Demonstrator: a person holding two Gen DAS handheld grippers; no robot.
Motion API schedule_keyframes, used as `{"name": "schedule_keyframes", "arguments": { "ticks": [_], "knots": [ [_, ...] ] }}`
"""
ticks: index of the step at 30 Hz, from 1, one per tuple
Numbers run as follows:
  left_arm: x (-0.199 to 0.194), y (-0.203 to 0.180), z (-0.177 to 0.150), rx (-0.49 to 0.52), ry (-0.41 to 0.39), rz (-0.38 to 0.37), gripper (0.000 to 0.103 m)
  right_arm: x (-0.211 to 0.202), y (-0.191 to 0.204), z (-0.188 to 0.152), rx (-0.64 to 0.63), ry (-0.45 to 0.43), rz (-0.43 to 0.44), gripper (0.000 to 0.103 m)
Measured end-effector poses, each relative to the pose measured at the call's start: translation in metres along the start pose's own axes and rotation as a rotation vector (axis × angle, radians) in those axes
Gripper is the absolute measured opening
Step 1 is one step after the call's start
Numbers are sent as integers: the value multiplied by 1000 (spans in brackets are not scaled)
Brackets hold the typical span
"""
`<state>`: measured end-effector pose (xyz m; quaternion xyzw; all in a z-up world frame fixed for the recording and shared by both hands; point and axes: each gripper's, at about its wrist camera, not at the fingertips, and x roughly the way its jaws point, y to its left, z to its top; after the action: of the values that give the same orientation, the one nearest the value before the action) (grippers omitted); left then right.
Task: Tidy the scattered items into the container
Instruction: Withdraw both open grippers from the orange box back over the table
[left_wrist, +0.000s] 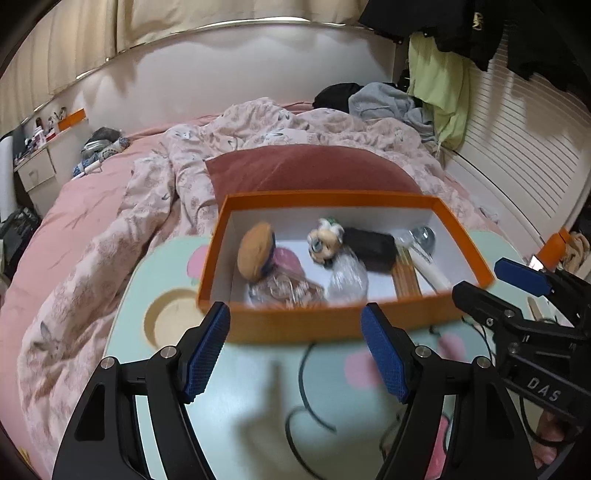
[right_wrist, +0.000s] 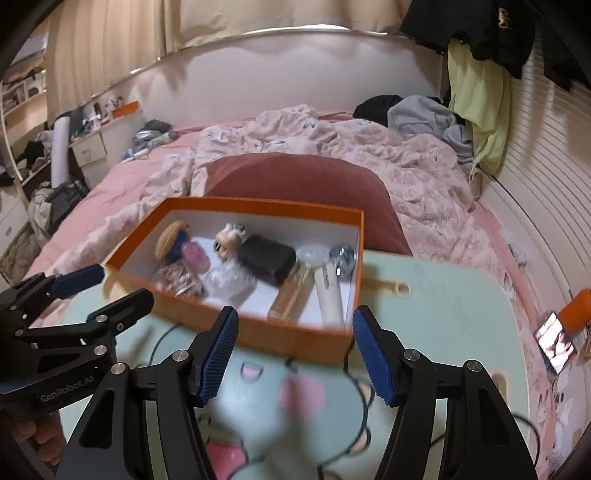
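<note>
Orange cardboard box (left_wrist: 332, 325) on the mint-green counter (left_wrist: 255, 398), far wall against a red pillow (left_wrist: 306, 170) on the bed (left_wrist: 92, 192). Already inside: plush toy (left_wrist: 255, 254), small figurine (left_wrist: 325, 240), black pouch (left_wrist: 373, 249), crinkly plastic bag (left_wrist: 347, 280), white tube (right_wrist: 328, 295). Left gripper (left_wrist: 295, 354) and right gripper (right_wrist: 291, 354) both wide apart, nothing between the fingers (right_wrist: 218, 354), just short of the near wall. Probably light, thin-walled and easily dented; best taken by opposite short walls or under the base. Near edge close, black cable (left_wrist: 303, 387) across the counter; open room right of the box.
</note>
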<state>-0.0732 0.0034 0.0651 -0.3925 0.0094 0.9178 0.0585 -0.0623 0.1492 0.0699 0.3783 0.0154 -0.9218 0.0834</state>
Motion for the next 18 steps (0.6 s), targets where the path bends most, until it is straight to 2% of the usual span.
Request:
{"name": "schedule_keyframes", "arguments": {
  "ticks": [3, 6, 9, 11, 14, 16, 17, 18],
  "knots": [
    [-11, -5, -25, -7, 2, -8, 74, -12, 0, -22, 22, 29, 17, 66],
    [-10, -9, -50, -7, 37, 3, 74, -14, -2, -48, 39, 78, 14, 66],
    [-3, -7, -69, -42, 82, -17, 74, -10, -5, -68, 44, 125, -10, 66],
    [5, -5, -78, -61, 111, -10, 74, -8, -9, -76, 60, 142, -20, 66],
    [7, -5, -81, -58, 107, 15, 77, -3, -14, -83, 90, 165, -32, 66],
    [10, -8, -83, -45, 109, 8, 95, -3, -13, -85, 85, 168, -72, 79],
    [12, -10, -84, -26, 113, 6, 100, -1, -12, -87, 78, 174, -81, 91],
    [14, -13, -86, -15, 114, 1, 103, 2, -10, -89, 65, 181, -92, 99]
  ]
}}
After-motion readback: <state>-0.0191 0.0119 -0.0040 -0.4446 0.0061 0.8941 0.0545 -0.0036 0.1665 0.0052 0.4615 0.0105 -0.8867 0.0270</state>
